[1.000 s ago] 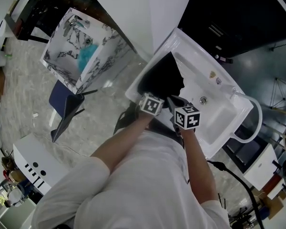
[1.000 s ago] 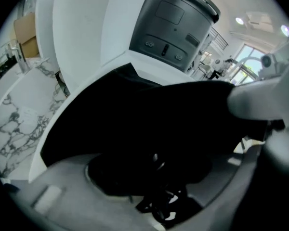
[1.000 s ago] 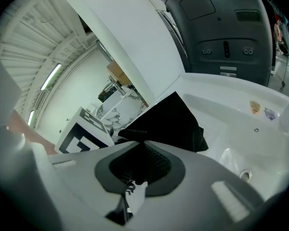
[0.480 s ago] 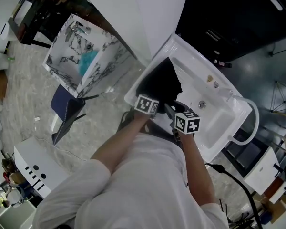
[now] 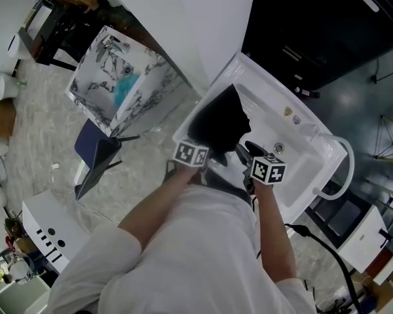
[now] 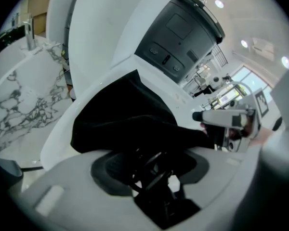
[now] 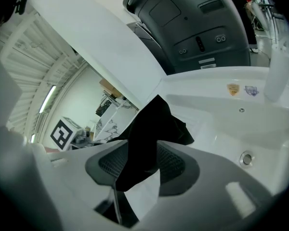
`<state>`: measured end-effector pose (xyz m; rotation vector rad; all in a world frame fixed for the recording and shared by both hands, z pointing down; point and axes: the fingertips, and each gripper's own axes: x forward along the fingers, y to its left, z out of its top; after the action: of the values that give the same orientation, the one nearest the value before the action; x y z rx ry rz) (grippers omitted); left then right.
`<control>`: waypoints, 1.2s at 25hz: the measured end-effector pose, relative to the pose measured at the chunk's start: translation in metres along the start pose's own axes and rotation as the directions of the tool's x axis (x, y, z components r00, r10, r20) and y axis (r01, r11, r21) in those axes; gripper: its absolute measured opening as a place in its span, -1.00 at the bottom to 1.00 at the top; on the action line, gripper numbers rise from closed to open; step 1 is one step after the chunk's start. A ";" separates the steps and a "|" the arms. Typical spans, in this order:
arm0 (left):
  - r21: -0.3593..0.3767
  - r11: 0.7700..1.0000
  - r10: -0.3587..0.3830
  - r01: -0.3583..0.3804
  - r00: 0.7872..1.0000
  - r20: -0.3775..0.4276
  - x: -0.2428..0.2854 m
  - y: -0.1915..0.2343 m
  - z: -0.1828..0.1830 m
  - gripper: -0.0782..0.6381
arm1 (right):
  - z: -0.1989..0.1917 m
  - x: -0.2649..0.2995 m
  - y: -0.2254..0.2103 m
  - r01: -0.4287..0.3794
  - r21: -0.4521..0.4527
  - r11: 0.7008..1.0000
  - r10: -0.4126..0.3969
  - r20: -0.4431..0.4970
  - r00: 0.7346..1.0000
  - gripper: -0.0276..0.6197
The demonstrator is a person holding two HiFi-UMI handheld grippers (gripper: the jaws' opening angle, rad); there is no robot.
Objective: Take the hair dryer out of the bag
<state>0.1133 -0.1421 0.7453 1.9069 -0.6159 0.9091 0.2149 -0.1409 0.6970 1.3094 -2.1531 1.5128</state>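
The bag (image 5: 217, 118), black and slack, lies at the left end of a white basin (image 5: 301, 159), just beyond the fingertips of both grippers.

The left gripper (image 6: 153, 170) is pointed down at the bag. Its fingers (image 6: 111, 166) are held spread, though they have just been closing a little. A tangle of thin dark loops is seen between them, with white showing through the gap, and the pads are not pressed on anything. Whether these loops are a cord or a drawstring cannot be told. The bulk of the bag is heaped directly ahead of these fingers and rises above them.

The right gripper (image 7: 142, 165) is held just beside the left one. Its jaws have just been opening and now stand wide. A hanging fold of the bag's black cloth is seen between its pads (image 7: 172, 165), loose rather than pinched. The rest of the cloth climbs ahead of the fingertips. To the right of these fingers the bare basin floor is seen, with a drain (image 7: 247, 158) set in it.

The hair dryer itself cannot be made out in any view, and only the bag's outside is shown.
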 end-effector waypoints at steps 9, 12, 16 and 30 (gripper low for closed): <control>0.035 0.999 -0.013 0.014 1.000 -0.019 -0.034 -0.009 -0.015 -0.18 | -0.012 0.007 -0.002 0.007 0.016 1.000 -0.007 -0.018 1.000 -0.42; 0.024 1.000 -0.017 0.017 1.000 -0.015 -0.042 -0.008 -0.024 -0.18 | -0.015 0.009 -0.003 0.008 0.013 1.000 -0.008 -0.027 1.000 -0.45; -0.001 1.000 -0.027 0.027 0.999 0.020 -0.058 -0.009 -0.034 -0.18 | -0.018 0.008 -0.001 0.000 0.002 1.000 0.000 -0.030 1.000 -0.46; -0.128 0.988 -0.073 0.091 0.988 0.135 -0.111 0.003 -0.063 -0.18 | -0.020 0.015 0.027 -0.021 -0.040 0.999 0.021 -0.021 1.000 -0.49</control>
<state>0.0225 -0.0824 0.6787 1.8655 -0.6537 0.6783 0.1797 -0.1296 0.6974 1.2567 -2.1796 1.4764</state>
